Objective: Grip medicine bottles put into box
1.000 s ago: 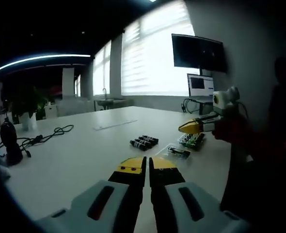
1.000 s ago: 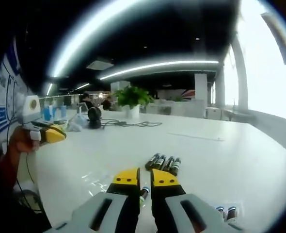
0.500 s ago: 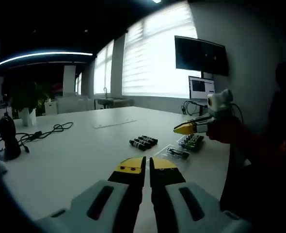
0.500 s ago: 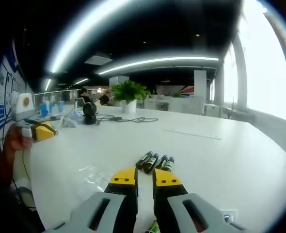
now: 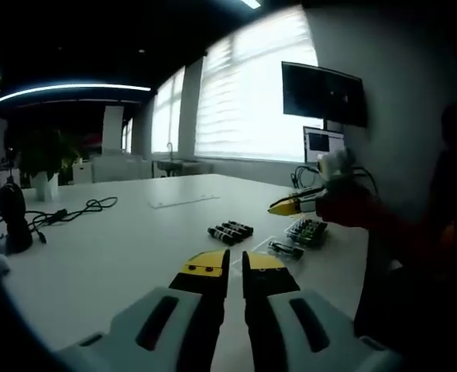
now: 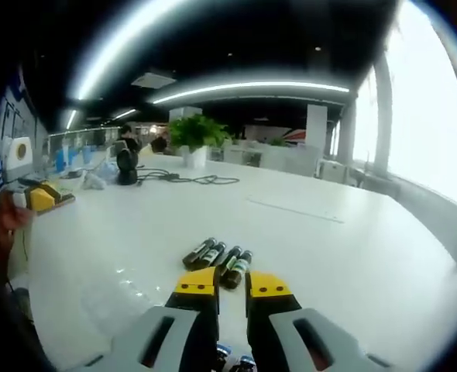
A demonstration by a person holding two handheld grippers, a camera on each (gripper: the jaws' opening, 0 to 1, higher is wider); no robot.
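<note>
Four dark medicine bottles lie side by side on the white table, just beyond the tips of the right gripper; in the left gripper view the same row sits mid-table, ahead of the left gripper. Nearer the table's edge in that view stands a small box holding more bottles upright, and just beside it a clear tray with one bottle lying in it. The right gripper's yellow-tipped jaws stand close together with only a narrow slit between them and nothing held; two bottle tops show at the bottom of its view, between the jaw bases. The left gripper's jaws are likewise nearly closed and empty, hovering above bare table. In the left gripper view the right gripper enters from the right, held in a person's hand over the box. Farther off are a black cable, a potted plant, a wall screen and bright blinds.
</note>
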